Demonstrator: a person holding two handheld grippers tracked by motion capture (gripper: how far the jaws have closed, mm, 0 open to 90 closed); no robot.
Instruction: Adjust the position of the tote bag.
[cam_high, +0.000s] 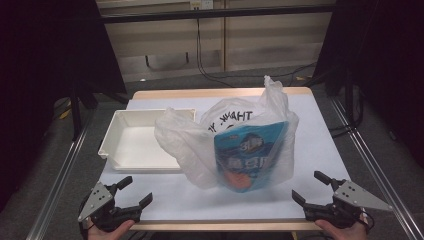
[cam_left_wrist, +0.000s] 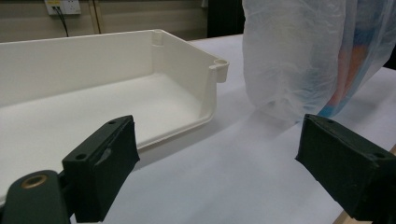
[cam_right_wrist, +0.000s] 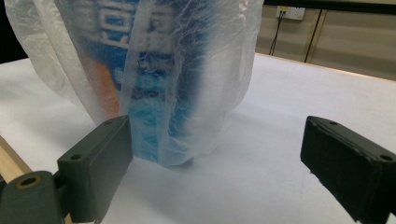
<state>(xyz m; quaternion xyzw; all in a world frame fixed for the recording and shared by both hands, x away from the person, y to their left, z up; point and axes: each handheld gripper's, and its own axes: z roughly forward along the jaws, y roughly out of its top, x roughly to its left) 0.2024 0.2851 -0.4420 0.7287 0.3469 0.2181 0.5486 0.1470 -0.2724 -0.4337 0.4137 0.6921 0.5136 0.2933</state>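
Seen from the high view, the left claw (cam_high: 137, 190) sits at about 7 o'clock on the desk (cam_high: 320, 150), held from below by a hand at the near edge, its jaws spread and pointing toward 1 o'clock with nothing between them. The right claw (cam_high: 311, 186) sits at about 5 o'clock, likewise gripped from below, jaws spread and empty, pointing toward 11 o'clock.

The bag (cam_high: 190, 145), thin translucent white plastic, stands upright in the desk's middle, between the two claws and well apart from both. Inside it a blue packet (cam_high: 250, 150) leans, its orange lower part showing through the plastic. The bag's handles rise loosely toward 12 o'clock.

At 9 o'clock of the bag lies a white tray (cam_high: 132, 145), open side up; the bag's left bulge overlaps the tray's right rim. In the left claw view the tray's near corner (cam_left_wrist: 212, 88) stands just ahead of the jaws, partly in the line to the bag. In the right claw view the bag (cam_right_wrist: 187, 70) stands straight ahead over bare desk.
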